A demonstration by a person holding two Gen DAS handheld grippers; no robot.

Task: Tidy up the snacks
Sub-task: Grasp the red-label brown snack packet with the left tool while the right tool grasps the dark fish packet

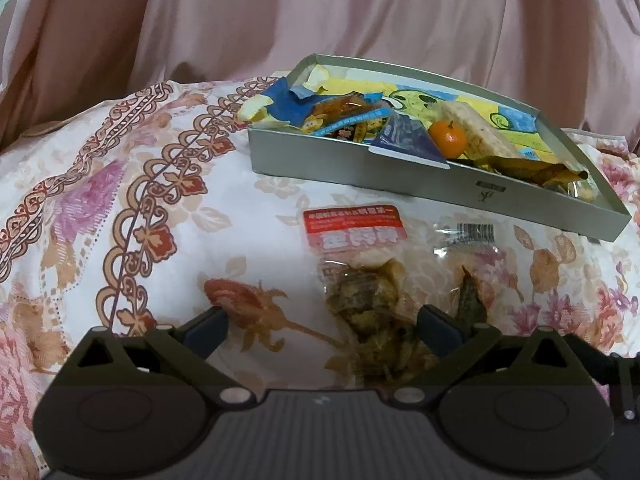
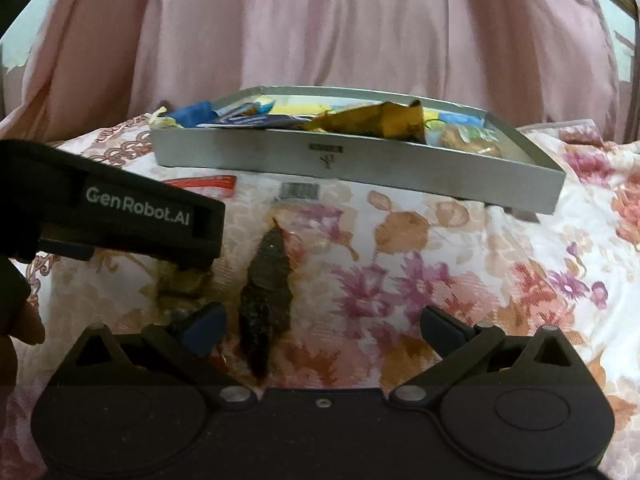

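A shallow grey rectangular tray [image 1: 404, 172] sits on a floral cloth of white, pink and tan [image 1: 120, 208], with a pink draped curtain [image 1: 320, 12] behind it. The tray holds a heap of snacks: blue foil packets [image 1: 404, 136], a small orange mandarin [image 1: 447, 138], a pale oblong rice cracker bar [image 1: 476, 132] and a crumpled golden-brown wrapper [image 1: 532, 170]. On the cloth just in front of the tray lies a clear plastic snack packet with a red printed label [image 1: 354, 232], and beside it to the right a second clear packet with a barcode and a dark leaf-shaped snack inside [image 1: 474, 296]. The left gripper [image 1: 322, 330] hangs low over the red-labelled packet with its jaws spread wide and nothing between them; the packet's brown contents lie just inside the right-hand finger. In the right wrist view the right gripper [image 2: 322, 330] is likewise spread wide and empty, with the dark leaf-shaped snack near its left finger, while the black body of the left gripper reaches in from the left edge.
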